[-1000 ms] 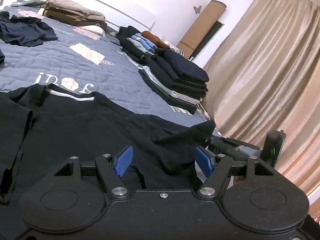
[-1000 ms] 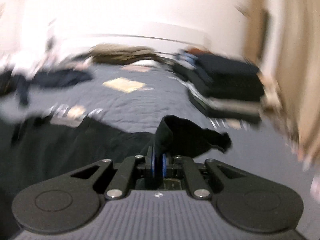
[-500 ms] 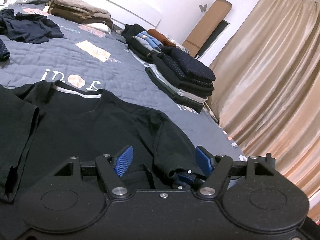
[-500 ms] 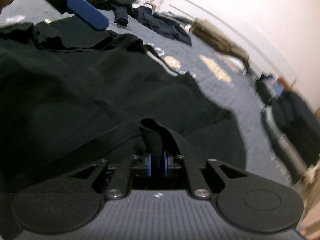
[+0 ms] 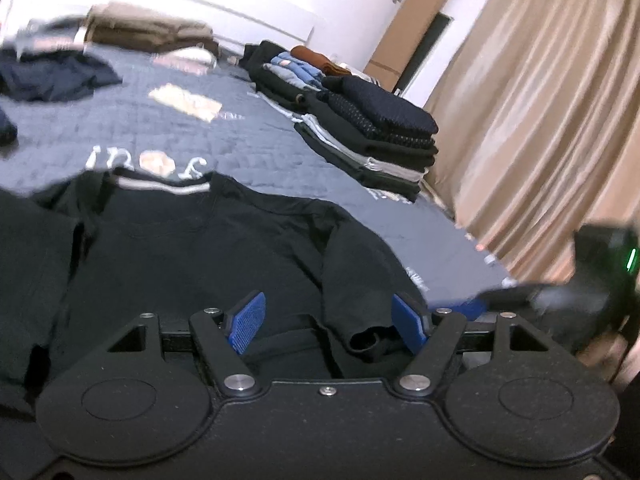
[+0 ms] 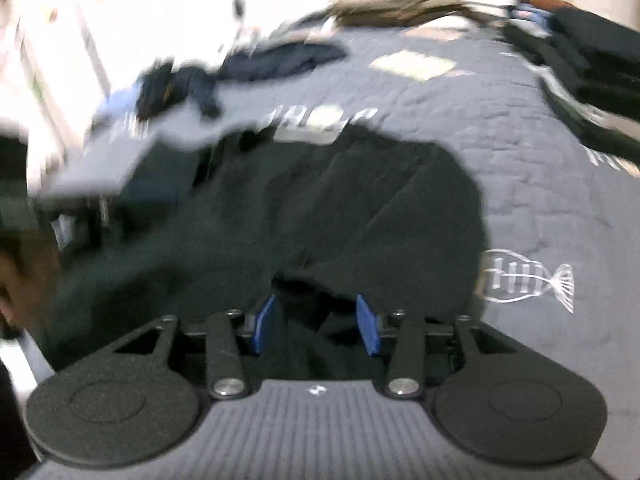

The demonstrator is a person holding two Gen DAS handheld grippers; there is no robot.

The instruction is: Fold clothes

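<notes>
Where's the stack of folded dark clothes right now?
In the left wrist view, the stack of folded dark clothes sits on the bed's right side, beside the tan curtain, beyond the black T-shirt.

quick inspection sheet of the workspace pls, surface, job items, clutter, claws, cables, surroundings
surface: bed with a grey quilted cover, printed lettering and a fish motif.
job's things: black t-shirt spread flat near the front, right sleeve folded inward across the body.
clutter: stack of folded dark clothes along the right edge; tan folded pile at the far end; loose dark garment far left.
grippers: left claw open over the shirt's lower part; right claw open, black fabric lying between its pads, not pinched.
cables: nothing seen.
surroundings: beige curtain on the right, white wall, brown roll leaning in the corner.
</notes>
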